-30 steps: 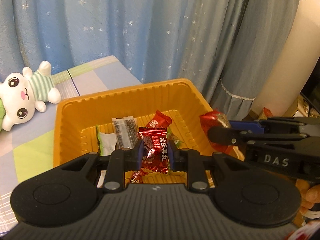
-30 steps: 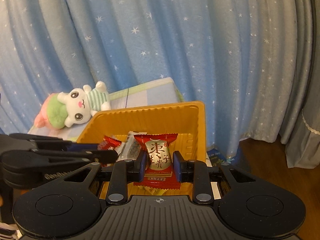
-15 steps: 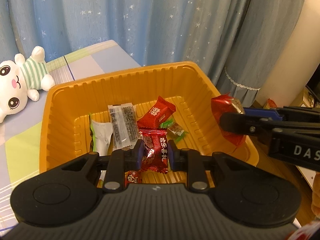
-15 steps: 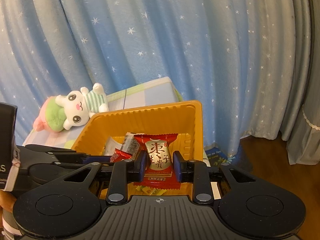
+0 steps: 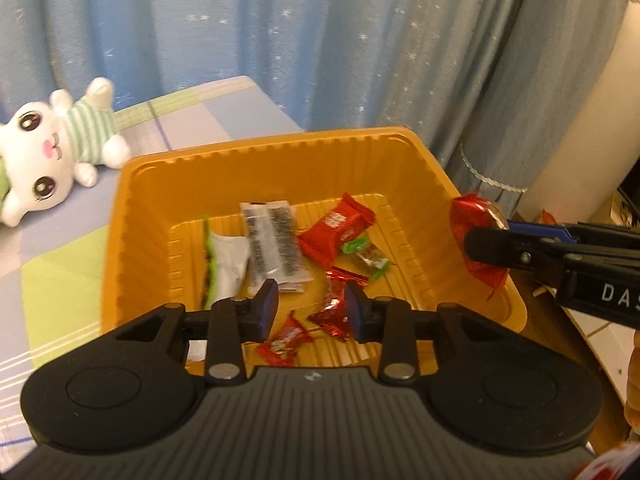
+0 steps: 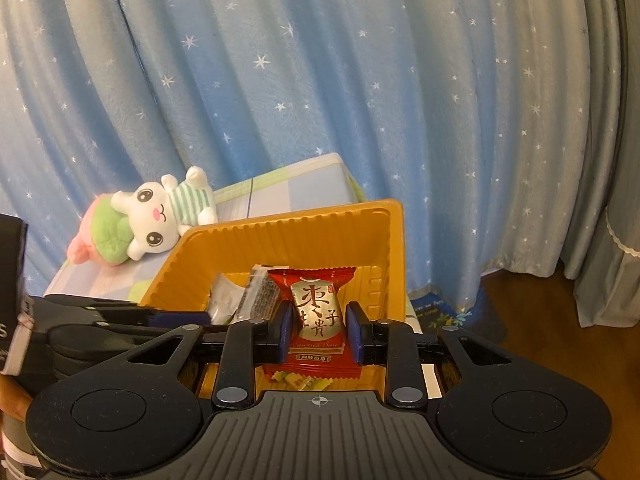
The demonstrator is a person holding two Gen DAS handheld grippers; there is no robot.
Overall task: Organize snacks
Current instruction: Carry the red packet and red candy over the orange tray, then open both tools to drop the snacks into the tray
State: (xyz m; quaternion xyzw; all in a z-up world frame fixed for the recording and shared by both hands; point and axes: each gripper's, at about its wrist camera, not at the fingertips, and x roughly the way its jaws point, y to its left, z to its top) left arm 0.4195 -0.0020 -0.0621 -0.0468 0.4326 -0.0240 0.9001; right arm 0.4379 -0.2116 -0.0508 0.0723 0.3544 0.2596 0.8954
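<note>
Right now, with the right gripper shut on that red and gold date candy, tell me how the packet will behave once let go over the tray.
The date candy looks light, so it would probably drop without bouncing far. Its crimped wrapper ends look floppy. The glossy film could slide on the smooth orange tray. The right gripper pinches its bulging middle.

I read "DAS" in white on the right claw (image 5: 484, 240) body | red packet (image 6: 318, 312) in that claw: large Chinese characters "枣", "贵子" | other wrappers too blurred
</note>
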